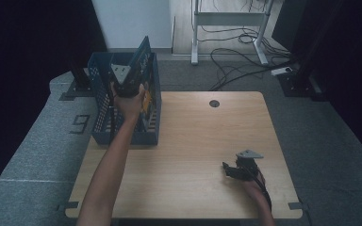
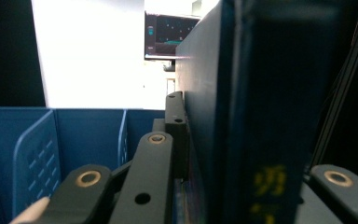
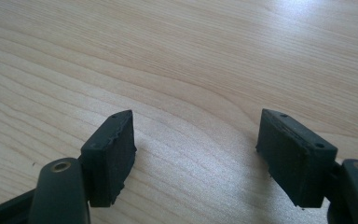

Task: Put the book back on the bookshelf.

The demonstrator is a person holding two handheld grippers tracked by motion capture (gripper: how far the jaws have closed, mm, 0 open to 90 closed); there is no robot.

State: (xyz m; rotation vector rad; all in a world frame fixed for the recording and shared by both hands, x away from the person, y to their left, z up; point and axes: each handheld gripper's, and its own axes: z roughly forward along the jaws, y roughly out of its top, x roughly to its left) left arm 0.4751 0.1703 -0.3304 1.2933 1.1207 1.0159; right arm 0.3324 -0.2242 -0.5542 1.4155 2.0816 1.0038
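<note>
A blue slotted file rack (image 1: 104, 127) stands at the wooden table's (image 1: 198, 141) far left corner. A dark blue book (image 1: 142, 52) rises tilted out of the rack. My left gripper (image 1: 125, 80) is shut on the book. In the left gripper view the book (image 2: 256, 116) shows yellow characters on its spine and is pressed between the jaws, with the rack's dividers (image 2: 37, 154) to the left. My right gripper (image 1: 227, 169) rests near the table's front right, open. Its pads (image 3: 112, 154) stand wide apart over bare wood, with nothing between them.
A round cable hole (image 1: 214, 103) sits in the table near its far edge. Behind the table are a white desk frame (image 1: 228, 19) and loose cables (image 1: 245, 66) on grey carpet. A lit monitor (image 2: 168, 42) shows beyond the rack.
</note>
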